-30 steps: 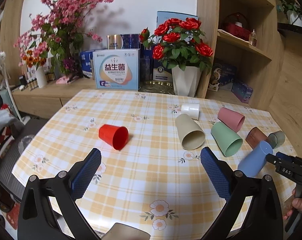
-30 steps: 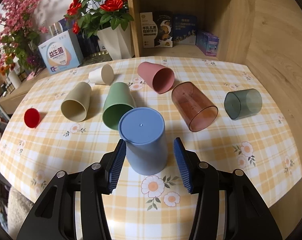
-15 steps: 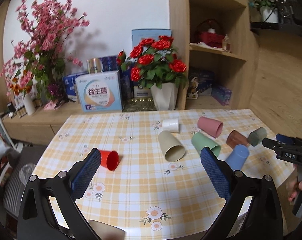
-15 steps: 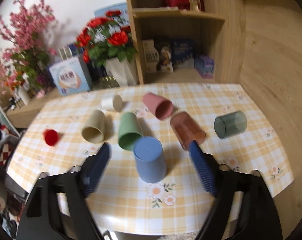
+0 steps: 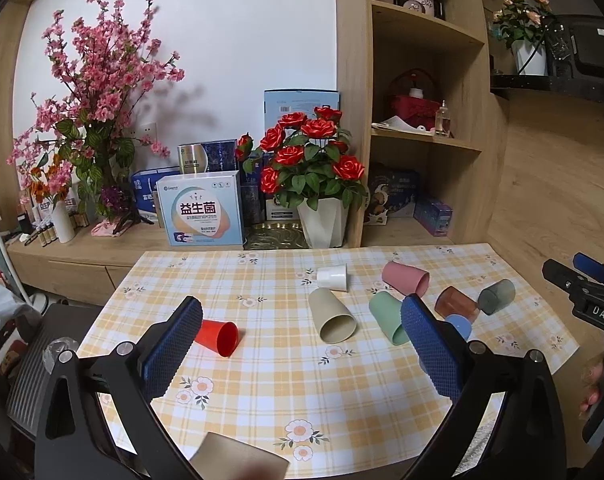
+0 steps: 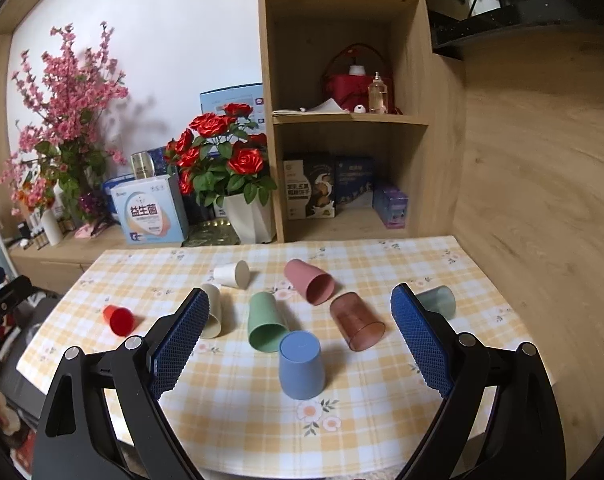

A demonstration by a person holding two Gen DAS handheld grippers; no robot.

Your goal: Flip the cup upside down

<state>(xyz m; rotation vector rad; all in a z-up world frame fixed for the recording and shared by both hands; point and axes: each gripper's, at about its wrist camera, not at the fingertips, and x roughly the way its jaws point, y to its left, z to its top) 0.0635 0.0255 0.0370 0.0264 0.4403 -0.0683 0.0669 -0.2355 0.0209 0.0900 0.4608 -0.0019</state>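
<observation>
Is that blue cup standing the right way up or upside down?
Upside down. The blue cup stands on its rim on the table, closed base on top; the other cups lie on their sides.

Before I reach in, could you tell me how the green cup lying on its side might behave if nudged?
The green cup lies on its side on the tablecloth, so it would probably roll, curving because it tapers. It looks like light plastic, likely sliding easily. The blue cup sits close by its rim and might get bumped.

black gripper, blue textured pads
</observation>
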